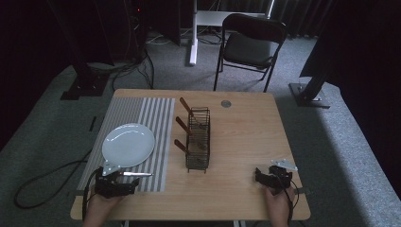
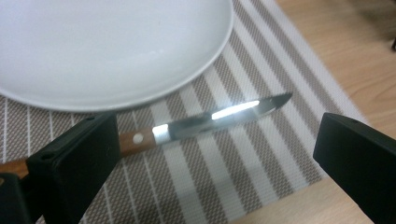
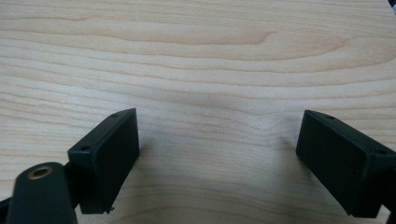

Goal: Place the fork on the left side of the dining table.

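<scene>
Both my grippers rest low at the near bench (image 1: 246,137) edge, jaws wide. Left gripper (image 2: 210,154) straddles the knife (image 2: 210,119) lying on the mat (image 2: 261,154) beside the plate (image 2: 93,51); the high view adds the rack (image 1: 197,139).

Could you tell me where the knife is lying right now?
The knife lies on the striped placemat at the table's near left, just below the white plate, between the open left gripper jaws.

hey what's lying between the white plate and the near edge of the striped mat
A knife with a wooden handle lies there, between the plate and the striped mat edge, in the left gripper view.
</scene>
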